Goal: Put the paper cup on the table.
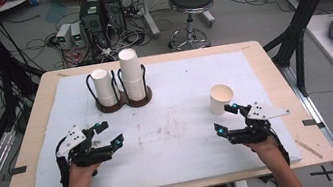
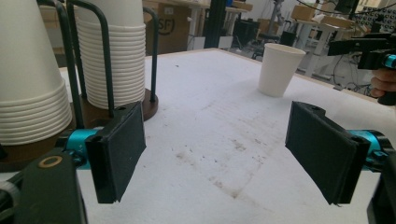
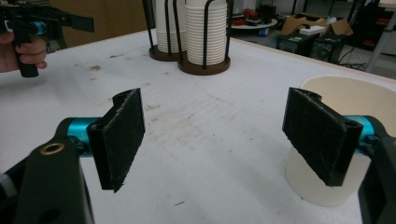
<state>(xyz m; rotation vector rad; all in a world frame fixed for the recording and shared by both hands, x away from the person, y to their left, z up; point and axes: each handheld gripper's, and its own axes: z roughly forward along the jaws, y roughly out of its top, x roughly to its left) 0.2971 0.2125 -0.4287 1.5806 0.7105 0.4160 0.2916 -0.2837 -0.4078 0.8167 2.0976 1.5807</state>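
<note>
Two cup stacks [image 2: 56, 70] cropped at top, single cup [image 3: 348, 149] behind right gripper [image 3: 224, 140] fingers.

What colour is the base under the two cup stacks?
Dark brown base, best seen in the right gripper view.

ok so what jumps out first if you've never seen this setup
Two tall stacks of white cups in a dark wire holder stand at the far left of the white mat. A single upright cup sits alone on the right, just beyond the open right gripper. The left gripper, also open, hovers over the mat near the person's side.
</note>
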